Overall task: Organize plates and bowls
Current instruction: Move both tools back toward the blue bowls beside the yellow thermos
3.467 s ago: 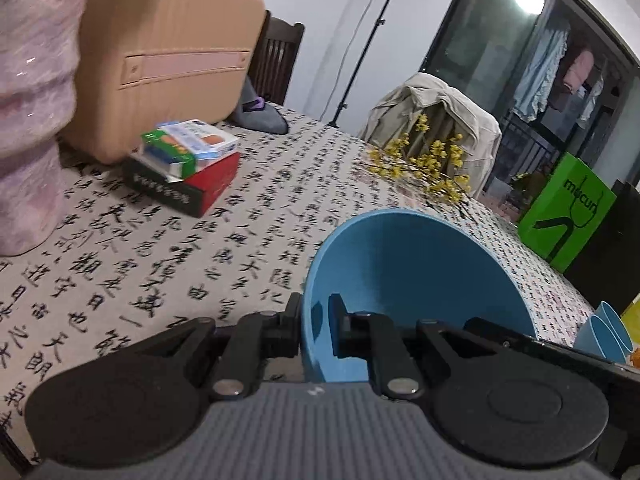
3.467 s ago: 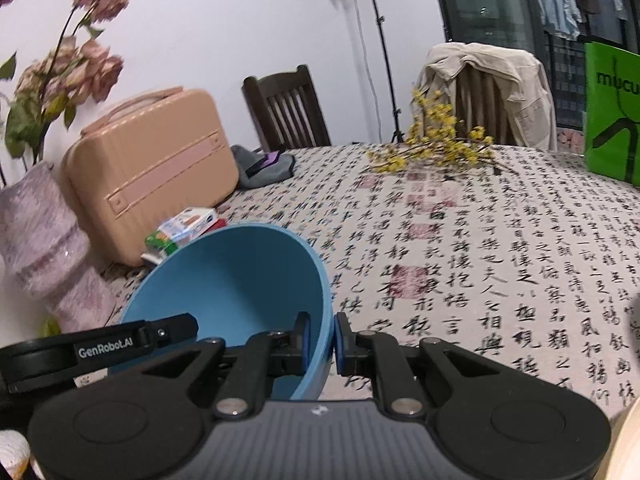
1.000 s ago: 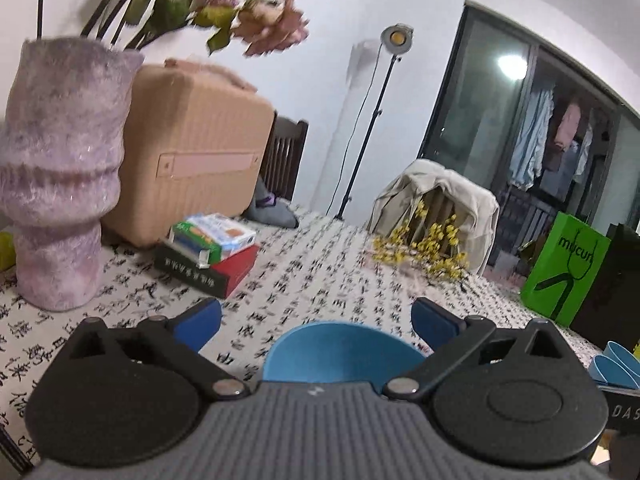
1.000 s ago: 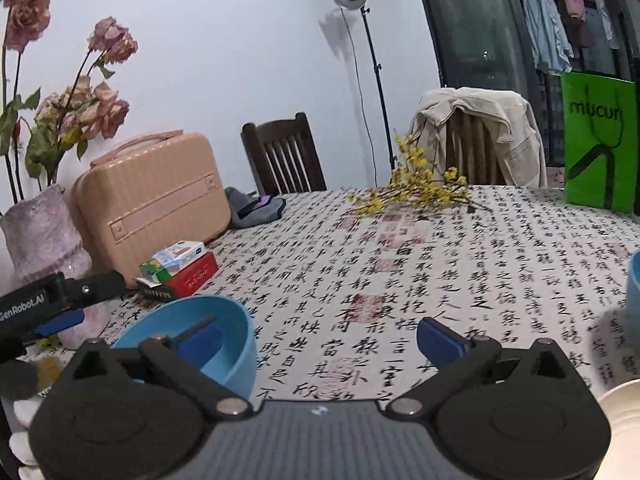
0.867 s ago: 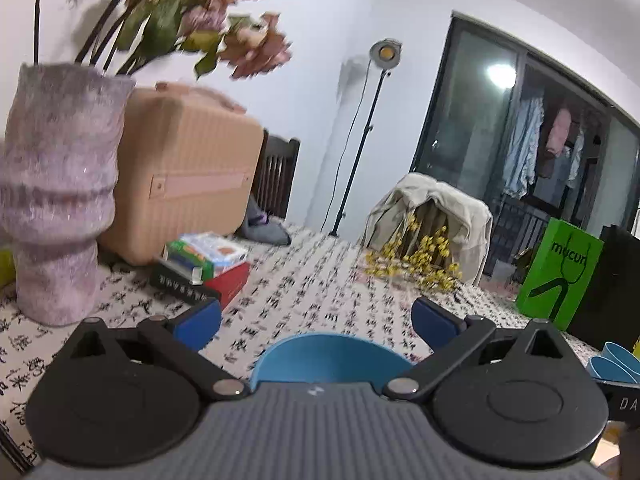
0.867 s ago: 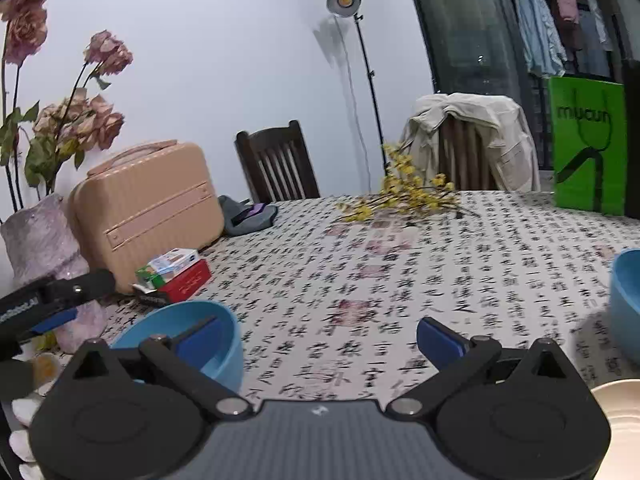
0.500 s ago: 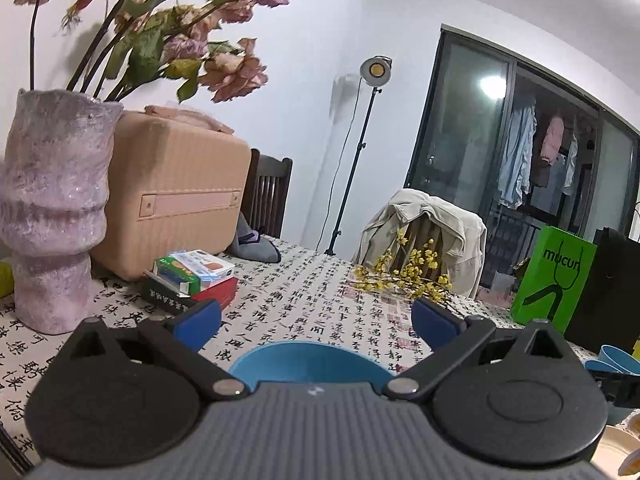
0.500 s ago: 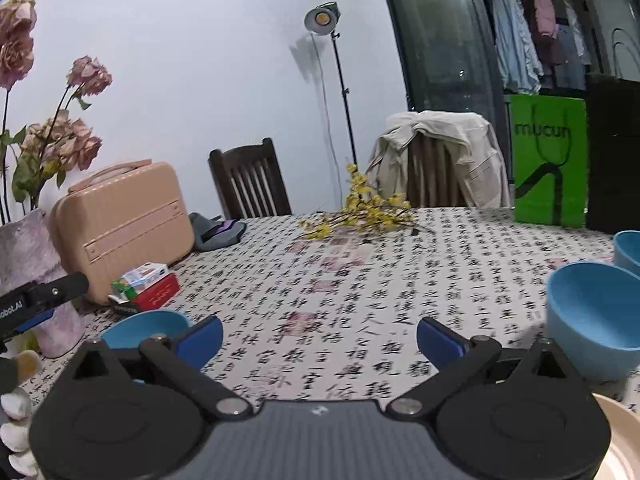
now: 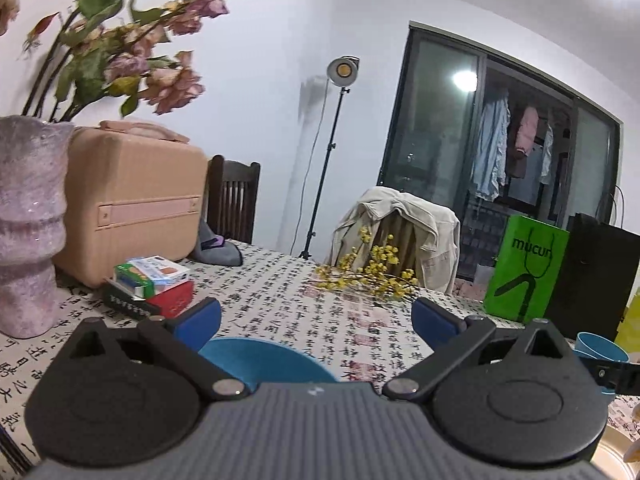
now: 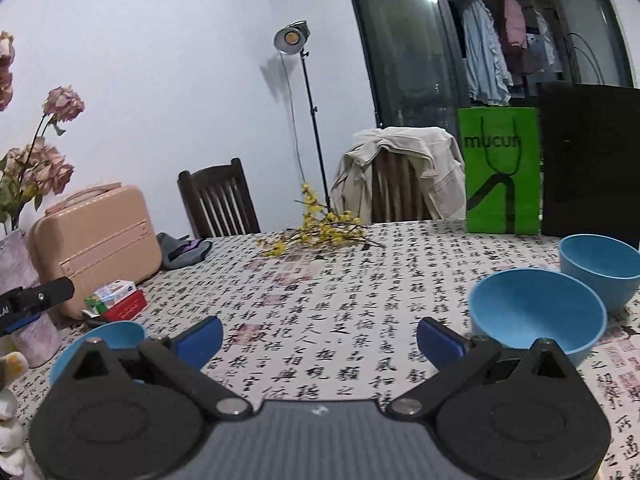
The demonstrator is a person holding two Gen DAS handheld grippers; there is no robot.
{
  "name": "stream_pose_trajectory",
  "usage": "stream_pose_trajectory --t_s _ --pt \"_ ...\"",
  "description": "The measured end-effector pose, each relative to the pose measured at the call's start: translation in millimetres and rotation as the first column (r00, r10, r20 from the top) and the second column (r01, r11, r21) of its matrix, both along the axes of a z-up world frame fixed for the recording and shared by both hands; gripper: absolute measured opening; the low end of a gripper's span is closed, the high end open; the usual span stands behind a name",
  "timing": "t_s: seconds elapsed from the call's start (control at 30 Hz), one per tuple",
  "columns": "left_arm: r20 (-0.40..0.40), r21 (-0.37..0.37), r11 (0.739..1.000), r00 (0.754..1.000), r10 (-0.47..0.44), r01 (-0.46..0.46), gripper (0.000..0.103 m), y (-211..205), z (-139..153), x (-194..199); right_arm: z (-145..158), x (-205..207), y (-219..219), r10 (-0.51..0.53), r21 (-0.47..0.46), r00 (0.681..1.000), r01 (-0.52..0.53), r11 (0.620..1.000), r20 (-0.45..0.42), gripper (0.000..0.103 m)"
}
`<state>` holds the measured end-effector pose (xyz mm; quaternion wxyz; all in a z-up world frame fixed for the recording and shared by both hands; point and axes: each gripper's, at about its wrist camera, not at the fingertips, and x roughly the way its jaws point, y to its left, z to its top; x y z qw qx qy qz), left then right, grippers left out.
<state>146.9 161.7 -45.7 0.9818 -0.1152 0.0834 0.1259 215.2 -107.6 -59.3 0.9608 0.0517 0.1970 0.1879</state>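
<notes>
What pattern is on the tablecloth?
Black Chinese calligraphy with red seal stamps on a cream tablecloth, clearest in the right wrist view.

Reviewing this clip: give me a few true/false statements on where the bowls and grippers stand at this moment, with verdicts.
1. The left gripper has its jaws wide apart, holding nothing. True.
2. The right gripper is clamped on a bowl rim. False: it is open and empty.
3. Three round blue bowls show in the right wrist view. True: near-left bowl, middle bowl, far-right bowl.
4. The bright green paper bag lies flat. False: it stands upright.
</notes>
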Motion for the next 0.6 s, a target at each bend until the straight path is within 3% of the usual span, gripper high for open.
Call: stream_pose_trajectory --t_s 0.6 --pt "-0.016 0.030 0.990 0.990 -0.138 0.139 0.103 -65 9 28 -3 -1 -72 -0.115 0.051 0.993 0.114 0.992 0.013 0.103"
